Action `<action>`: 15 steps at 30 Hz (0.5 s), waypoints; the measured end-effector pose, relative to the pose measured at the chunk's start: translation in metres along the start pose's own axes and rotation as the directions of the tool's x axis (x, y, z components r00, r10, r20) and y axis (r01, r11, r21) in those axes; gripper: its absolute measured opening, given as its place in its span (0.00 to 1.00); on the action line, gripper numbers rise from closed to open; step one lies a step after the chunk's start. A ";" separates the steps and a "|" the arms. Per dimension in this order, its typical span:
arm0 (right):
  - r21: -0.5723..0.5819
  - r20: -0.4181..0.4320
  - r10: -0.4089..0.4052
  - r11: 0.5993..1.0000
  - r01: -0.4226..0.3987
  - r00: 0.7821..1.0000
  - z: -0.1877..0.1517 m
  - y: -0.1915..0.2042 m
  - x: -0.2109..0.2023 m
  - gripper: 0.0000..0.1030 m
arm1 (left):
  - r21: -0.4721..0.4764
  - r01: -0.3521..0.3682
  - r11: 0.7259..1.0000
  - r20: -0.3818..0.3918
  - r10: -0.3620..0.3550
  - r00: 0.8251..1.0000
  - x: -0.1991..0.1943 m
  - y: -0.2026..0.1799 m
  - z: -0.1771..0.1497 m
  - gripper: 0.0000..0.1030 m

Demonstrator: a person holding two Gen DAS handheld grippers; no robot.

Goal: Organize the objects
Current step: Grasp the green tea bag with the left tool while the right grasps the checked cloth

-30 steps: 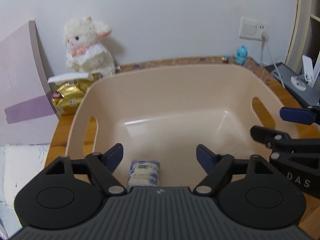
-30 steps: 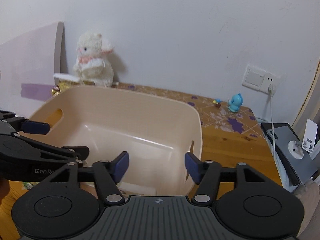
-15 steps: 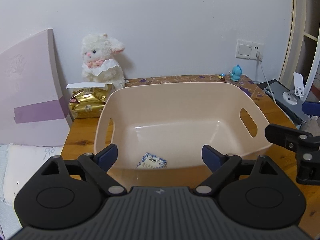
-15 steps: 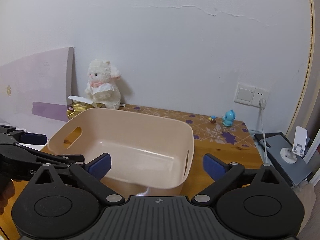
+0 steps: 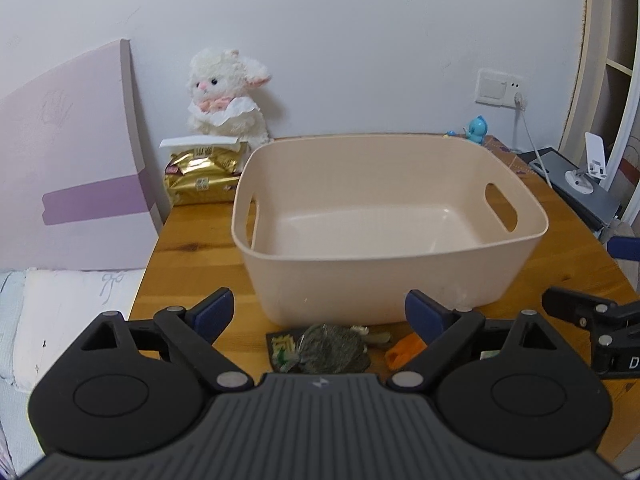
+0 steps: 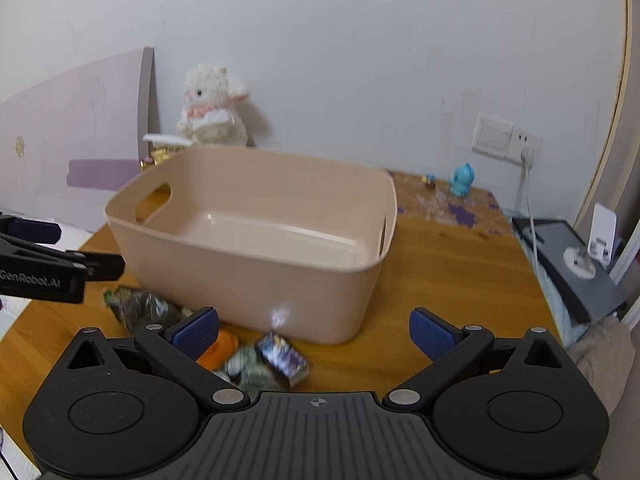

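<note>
Both tools hang low over the wooden surface [image 5: 188, 256], just in front of the beige bin [image 5: 384, 240], and neither carries anything. The left hand-held gripper [image 5: 316, 312] has its jaws spread wide; same story for the right hand-held gripper [image 6: 314, 330], blue pads well apart. Between them, at the foot of the bin's near wall, lies the little heap to be sorted: a dark crinkly snack packet [image 5: 328, 346], an orange piece [image 5: 404, 350], and a small glossy blue box [image 6: 282, 356] lying tilted beside some wrapped sweets [image 6: 244, 366]. These all look light. The packet looks soft and crackly, so I'd pinch it across the middle, where the bulk gives the pads something to bite; a corner would likely slip. The box looks stiff but slick: take it across its narrow sides, squarely. The bin's floor, as far as either view shows, looks bare.
</note>
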State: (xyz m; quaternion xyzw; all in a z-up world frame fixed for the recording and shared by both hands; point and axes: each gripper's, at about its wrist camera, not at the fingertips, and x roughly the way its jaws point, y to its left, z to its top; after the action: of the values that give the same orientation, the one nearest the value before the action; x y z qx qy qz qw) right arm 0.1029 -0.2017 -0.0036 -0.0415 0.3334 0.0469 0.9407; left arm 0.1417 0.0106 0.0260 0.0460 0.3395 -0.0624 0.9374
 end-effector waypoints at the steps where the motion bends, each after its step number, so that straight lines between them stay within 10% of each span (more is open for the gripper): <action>1: 0.003 -0.008 0.000 1.000 0.000 1.000 -0.003 -0.001 0.002 1.00 | -0.003 0.000 1.000 -0.005 0.000 1.000 0.001 0.001 -0.003 0.90; 15: 0.041 -0.139 0.018 0.999 -0.012 0.990 -0.040 0.003 0.050 1.00 | -0.032 -0.040 0.999 -0.079 0.038 0.996 0.049 0.014 -0.042 0.90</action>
State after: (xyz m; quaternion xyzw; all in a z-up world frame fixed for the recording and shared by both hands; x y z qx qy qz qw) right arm 0.1164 -0.2002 -0.0661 -0.0231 0.3993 0.0442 0.9154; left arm 0.1552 0.0259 -0.0369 0.0393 0.3762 -0.0366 0.9250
